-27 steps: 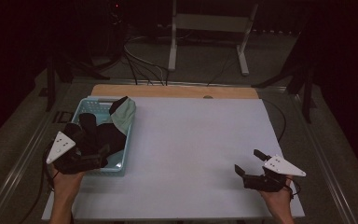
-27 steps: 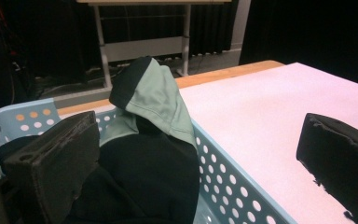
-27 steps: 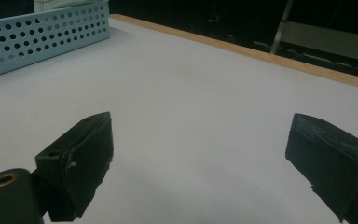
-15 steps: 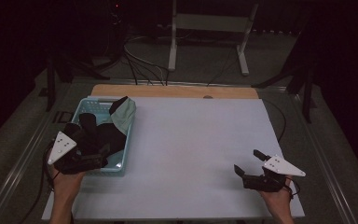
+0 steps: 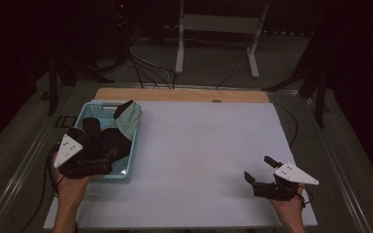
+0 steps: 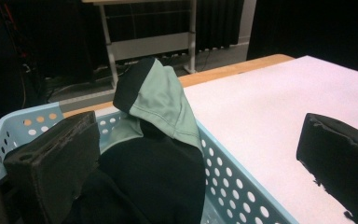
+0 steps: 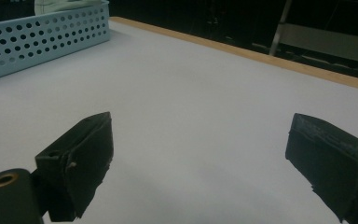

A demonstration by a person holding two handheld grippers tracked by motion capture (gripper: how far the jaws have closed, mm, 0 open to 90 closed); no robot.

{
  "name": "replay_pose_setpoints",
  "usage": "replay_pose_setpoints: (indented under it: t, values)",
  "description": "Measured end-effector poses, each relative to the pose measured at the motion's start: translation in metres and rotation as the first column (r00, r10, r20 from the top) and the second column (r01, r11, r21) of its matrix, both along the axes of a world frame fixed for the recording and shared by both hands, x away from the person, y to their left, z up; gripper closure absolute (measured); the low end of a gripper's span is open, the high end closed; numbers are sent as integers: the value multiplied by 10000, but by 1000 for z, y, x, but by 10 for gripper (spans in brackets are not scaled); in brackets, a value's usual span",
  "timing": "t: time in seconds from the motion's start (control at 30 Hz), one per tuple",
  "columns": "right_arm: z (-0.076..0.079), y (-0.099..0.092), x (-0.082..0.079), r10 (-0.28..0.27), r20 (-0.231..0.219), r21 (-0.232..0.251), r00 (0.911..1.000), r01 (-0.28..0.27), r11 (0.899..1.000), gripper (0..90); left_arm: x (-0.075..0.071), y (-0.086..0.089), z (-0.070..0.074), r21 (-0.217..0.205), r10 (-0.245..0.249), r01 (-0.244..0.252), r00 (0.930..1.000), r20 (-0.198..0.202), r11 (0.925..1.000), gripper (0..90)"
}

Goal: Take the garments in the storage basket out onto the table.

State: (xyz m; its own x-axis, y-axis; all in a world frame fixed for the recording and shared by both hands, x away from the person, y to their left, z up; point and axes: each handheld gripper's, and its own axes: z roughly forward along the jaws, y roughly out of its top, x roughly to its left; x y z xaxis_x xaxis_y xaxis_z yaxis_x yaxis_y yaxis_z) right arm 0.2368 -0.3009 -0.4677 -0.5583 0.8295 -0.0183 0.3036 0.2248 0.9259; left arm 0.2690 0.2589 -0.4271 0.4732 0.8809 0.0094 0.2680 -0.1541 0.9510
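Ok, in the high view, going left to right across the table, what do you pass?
Left gripper at the basket's near end → light blue basket of dark and green clothes → bare white tabletop → right gripper, jaws open.

A big white surface (image 5: 199,155) with a wooden edge (image 5: 184,94), a metal stand (image 5: 213,34) and cables (image 5: 148,63) behind.

High view looks down and forward over the table (image 5: 199,160). Both gripper views sit low and close, sharing the basket (image 6: 242,186) at 10 o'clock.
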Motion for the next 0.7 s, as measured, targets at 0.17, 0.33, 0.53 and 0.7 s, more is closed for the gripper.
replay_pose_setpoints:
  t: [0.17,0.33,0.53,0.7]
  values:
    - [-1,0,0,-53,-19,-8,10000,53,10000,74,5,1,3,-23,5,-5,9999,-146,10000,3]
    - [-1,1,0,-70,-26,-17,10000,70,10000,74,9,3,4,87,1,1,9995,-317,10000,3]
    - [-1,1,1,-62,-42,-32,10000,62,10000,74,13,4,5,257,-28,40,9989,-462,9997,3]
    - [-1,1,1,-53,-48,-33,10000,53,10000,75,17,5,6,344,-62,80,9986,-529,9994,3]
